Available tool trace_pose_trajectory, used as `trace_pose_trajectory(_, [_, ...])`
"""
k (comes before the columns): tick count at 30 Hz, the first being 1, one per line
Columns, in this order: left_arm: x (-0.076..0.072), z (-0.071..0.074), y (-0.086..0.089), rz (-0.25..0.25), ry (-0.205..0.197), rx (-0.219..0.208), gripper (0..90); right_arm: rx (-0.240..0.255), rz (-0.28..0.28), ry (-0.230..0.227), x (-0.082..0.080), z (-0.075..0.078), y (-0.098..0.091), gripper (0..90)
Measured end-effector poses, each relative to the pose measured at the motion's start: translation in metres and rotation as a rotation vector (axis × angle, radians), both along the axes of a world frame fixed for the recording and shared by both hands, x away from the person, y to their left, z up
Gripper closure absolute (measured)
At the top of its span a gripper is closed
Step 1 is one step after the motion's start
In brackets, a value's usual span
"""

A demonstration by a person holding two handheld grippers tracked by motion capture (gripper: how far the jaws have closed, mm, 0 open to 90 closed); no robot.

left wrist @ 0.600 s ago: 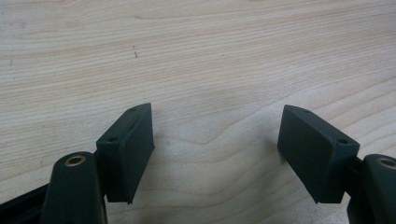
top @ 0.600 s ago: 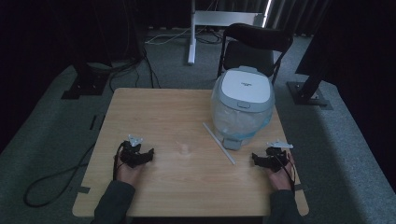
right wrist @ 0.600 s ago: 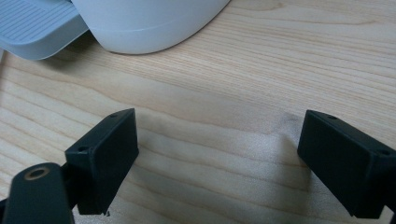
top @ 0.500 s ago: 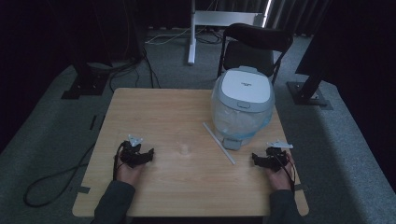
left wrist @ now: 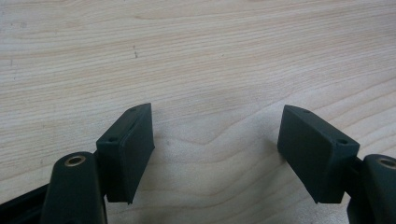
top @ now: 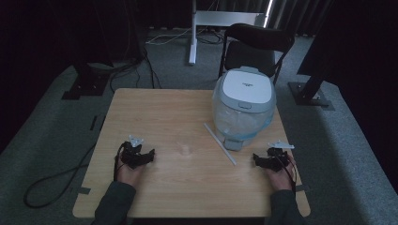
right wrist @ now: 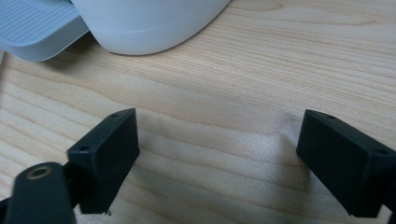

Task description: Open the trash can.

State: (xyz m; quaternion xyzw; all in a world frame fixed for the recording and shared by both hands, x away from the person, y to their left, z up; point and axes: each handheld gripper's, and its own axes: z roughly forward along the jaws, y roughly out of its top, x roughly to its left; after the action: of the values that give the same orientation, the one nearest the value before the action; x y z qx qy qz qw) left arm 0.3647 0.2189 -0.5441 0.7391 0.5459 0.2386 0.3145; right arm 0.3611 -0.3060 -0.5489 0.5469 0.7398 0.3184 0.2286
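Currently: white-and-grey domed plastic rice cooker (top: 243, 107), lid logo illegible, on pale wooden surface (top: 155, 117); left gripper (top: 137, 155) and right gripper (top: 268, 159) both released, empty.

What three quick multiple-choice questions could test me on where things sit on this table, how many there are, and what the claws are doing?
1. Where does the rice cooker stand on the table?
A. far right part
B. near left corner
C. dead centre

2. How many white sticks lie on the table?
A. three
B. one
C. none

3. How are the right claw and the left claw?
A. both shut on the stick
B. one open, one shut
C. both open, holding nothing

Answers: 1 A, the high view shows the cooker by the far right edge. 2 B, a single stick lies beside it. 3 C, bare wood shows between each claw's jaws.
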Motion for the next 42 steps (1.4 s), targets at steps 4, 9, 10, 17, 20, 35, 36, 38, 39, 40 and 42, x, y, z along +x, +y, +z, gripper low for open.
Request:
trace_pose_trajectory(4, [0.000, 0.000, 0.000, 0.000, 0.000, 0.000, 26.9, -0.001, -0.002, 0.007, -0.001, 0.001, 0.001, 17.2])
trace_pose_trajectory(9, [0.000, 0.000, 0.000, 0.000, 0.000, 0.000, 26.9, 0.012, 0.001, 0.020, -0.003, 0.006, 0.002, 22.6])
trace_pose_trajectory(10, [0.000, 0.000, 0.000, 0.000, 0.000, 0.000, 26.9, 0.009, 0.003, 0.017, -0.003, 0.007, 0.003, 23.0])
trace_pose_trajectory(17, [0.000, 0.000, 0.000, 0.000, 0.001, 0.000, 26.9, 0.013, 0.012, -0.030, -0.009, 0.020, 0.006, 34.0])
trace_pose_trajectory(20, [0.000, 0.000, 0.000, 0.000, 0.001, 0.000, 26.9, 0.023, 0.016, -0.039, -0.010, 0.026, 0.006, 36.9])
trace_pose_trajectory(35, [0.000, 0.000, 0.000, -0.002, 0.002, 0.000, 26.5, 0.048, 0.033, -0.031, -0.010, 0.049, 0.004, 40.6])
trace_pose_trajectory(36, [0.000, 0.000, 0.000, -0.002, 0.001, 0.000, 26.4, 0.049, 0.034, -0.034, -0.010, 0.052, 0.005, 41.0])
trace_pose_trajectory(38, [0.000, 0.000, 0.000, -0.002, 0.001, 0.001, 26.3, 0.047, 0.034, -0.040, -0.011, 0.057, 0.005, 41.6])
trace_pose_trajectory(39, [0.001, 0.000, 0.000, -0.005, 0.000, 0.001, 26.1, 0.055, 0.038, -0.042, -0.011, 0.060, 0.005, 41.7])
trace_pose_trajectory(40, [0.001, 0.000, 0.000, -0.005, 0.000, 0.000, 26.0, 0.063, 0.042, -0.042, -0.012, 0.064, 0.006, 42.2])
trace_pose_trajectory(42, [0.001, 0.000, 0.000, -0.006, 0.000, -0.001, 25.9, 0.058, 0.052, -0.047, -0.012, 0.069, 0.006, 43.4])
